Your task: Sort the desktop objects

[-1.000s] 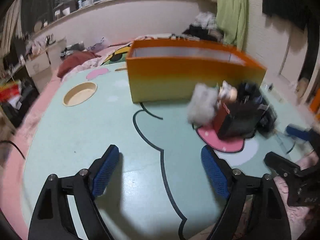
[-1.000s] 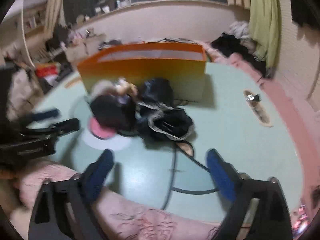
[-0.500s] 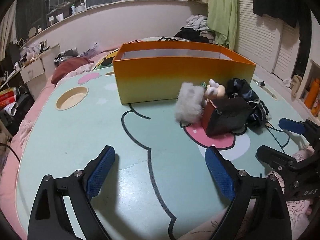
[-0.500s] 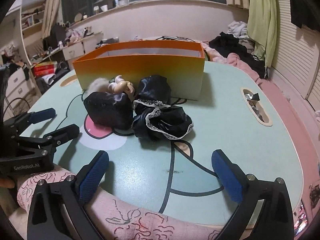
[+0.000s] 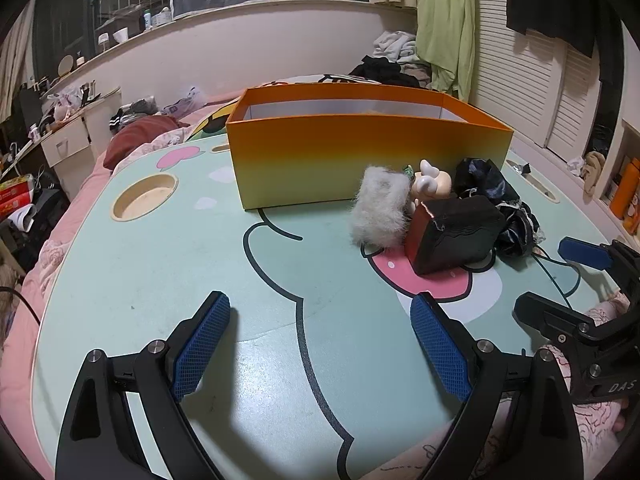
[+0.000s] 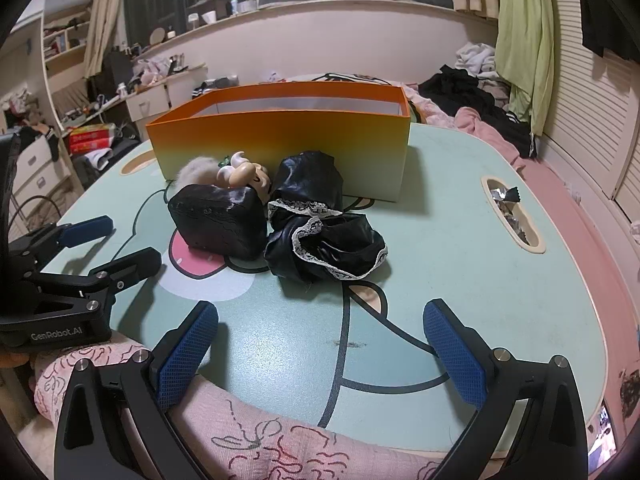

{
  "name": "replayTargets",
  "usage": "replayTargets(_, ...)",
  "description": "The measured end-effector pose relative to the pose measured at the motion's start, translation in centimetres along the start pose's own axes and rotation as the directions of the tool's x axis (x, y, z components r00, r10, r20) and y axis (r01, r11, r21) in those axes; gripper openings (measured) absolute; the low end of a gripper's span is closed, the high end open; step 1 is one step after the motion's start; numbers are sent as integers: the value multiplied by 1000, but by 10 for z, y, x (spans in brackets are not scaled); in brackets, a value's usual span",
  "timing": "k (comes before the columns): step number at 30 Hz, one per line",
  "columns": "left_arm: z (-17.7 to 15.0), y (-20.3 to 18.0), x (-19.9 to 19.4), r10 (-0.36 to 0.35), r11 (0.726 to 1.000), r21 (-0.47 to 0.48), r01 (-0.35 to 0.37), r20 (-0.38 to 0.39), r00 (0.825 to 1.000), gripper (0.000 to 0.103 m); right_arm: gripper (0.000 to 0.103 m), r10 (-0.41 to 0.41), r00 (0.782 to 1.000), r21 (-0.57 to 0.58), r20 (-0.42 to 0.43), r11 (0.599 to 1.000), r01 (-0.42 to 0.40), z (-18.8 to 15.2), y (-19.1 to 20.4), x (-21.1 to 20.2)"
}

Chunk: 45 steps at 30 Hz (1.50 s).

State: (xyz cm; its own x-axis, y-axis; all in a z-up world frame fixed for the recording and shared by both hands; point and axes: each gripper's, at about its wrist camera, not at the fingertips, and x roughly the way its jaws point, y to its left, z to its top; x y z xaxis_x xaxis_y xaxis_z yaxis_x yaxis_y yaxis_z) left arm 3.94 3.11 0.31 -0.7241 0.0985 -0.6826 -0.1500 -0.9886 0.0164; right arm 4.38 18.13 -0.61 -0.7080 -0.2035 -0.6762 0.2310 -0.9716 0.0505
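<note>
Hovering low over the mint-green cartoon-printed table (image 5: 160, 272), both grippers are empty and nothing has yet gone into the tall orange-to-yellow cardboard box (image 5: 360, 160), as far as its visible inside shows. The left gripper (image 5: 320, 344) has its blue-padded jaws spread wide over bare tabletop, and the right gripper (image 6: 320, 352) is spread just as wide, with only table between its pads.

The things to sort lie in one tight cluster just in front of the box: a grey fluffy tuft (image 5: 380, 212), a small cream-coloured figurine (image 5: 434, 184) behind it, a black blocky pouch with a red side (image 5: 456, 232), and a crumpled black satin cloth with white lace trim (image 6: 324, 240). All four touch or overlap.

By my reading this is the opening step: choosing a first piece and approaching it. The cloth lies nearest the right gripper and the fluffy tuft nearest the left. The next move calls for reaching forward, straddling one item alone, and closing without dragging its neighbours.
</note>
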Motion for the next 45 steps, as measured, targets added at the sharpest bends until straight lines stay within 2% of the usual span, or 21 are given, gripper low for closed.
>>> replayTargets(45, -1, 0, -1, -3, 1000, 3, 3, 1, 1000, 92, 103, 18, 1000, 12, 13, 1000, -18, 4, 3, 3)
